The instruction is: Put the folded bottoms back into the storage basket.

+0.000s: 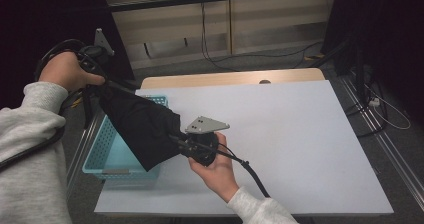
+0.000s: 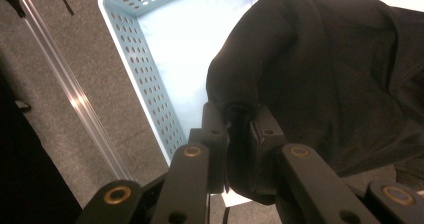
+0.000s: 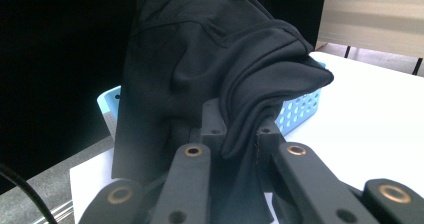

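A black cloth garment (image 1: pixel 142 126) hangs stretched between my two grippers above a light blue perforated basket (image 1: pixel 105 149). My left gripper (image 1: pixel 100 76) holds the upper end at the table's left edge, raised off the table. In the left gripper view its jaws (image 2: pixel 240 121) are shut on a fold of the black cloth (image 2: pixel 325 74), with the basket (image 2: pixel 150 69) below. My right gripper (image 1: pixel 187 141) pinches the lower end near the basket's right side. In the right gripper view the jaws (image 3: pixel 240 124) clamp bunched cloth (image 3: pixel 210 59), and the basket (image 3: pixel 300 109) shows behind it.
The table carries a white sheet (image 1: pixel 280 134) that is bare to the right of the grippers. The basket overhangs the table's left edge. A wooden strip (image 1: pixel 230 77) runs along the far edge. Cables (image 1: pixel 380 109) lie on the floor at the right.
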### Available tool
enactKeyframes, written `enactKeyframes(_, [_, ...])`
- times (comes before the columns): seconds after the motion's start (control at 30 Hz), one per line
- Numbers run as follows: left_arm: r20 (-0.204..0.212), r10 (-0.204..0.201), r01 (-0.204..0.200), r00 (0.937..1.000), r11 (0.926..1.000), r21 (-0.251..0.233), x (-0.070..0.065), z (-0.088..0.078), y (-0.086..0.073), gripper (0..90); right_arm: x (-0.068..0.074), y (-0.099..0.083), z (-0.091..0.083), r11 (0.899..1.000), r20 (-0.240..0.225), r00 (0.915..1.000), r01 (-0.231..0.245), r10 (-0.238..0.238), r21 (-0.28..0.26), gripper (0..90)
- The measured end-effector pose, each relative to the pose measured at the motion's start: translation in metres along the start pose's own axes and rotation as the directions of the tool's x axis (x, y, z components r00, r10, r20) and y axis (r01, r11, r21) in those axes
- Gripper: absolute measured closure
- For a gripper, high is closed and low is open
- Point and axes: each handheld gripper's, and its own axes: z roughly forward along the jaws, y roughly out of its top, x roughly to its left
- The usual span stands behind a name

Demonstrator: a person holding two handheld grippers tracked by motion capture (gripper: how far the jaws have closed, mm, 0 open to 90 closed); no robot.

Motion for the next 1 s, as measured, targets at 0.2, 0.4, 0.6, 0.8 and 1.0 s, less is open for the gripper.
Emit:
enactKeyframes(0.2, [0.015,-0.04,0.04,0.9991,0.9992,0.0,0.011,0.004,-0.004,80.4,0.007,0.004,0.006,1.0,-0.001,1.0,0.008,-0.008,0.003,81.6])
enactKeyframes(0.4, [0.035,-0.088,0.088,0.9955,0.9961,0.008,0.02,0.012,-0.007,80.5,0.012,0.001,0.011,1.0,-0.009,0.9999,0.01,-0.01,0.009,81.6])
enactKeyframes(0.6, [0.031,-0.095,0.094,0.995,0.9955,0.003,0.016,0.011,-0.004,80.6,0.014,0.001,0.011,1.0,-0.005,0.9999,0.016,-0.015,0.01,81.6])
enactKeyframes(0.8, [0.033,-0.115,0.115,0.9928,0.9934,0.005,0.017,0.013,-0.001,80.5,0.018,0.0,0.013,1.0,-0.01,0.9997,0.023,-0.023,0.013,81.6])
enactKeyframes(1.0, [0.039,-0.127,0.127,0.9911,0.9919,0.0,0.021,0.014,-0.002,80.5,0.021,-0.002,0.018,0.999,-0.017,0.9994,0.03,-0.03,0.018,81.6])
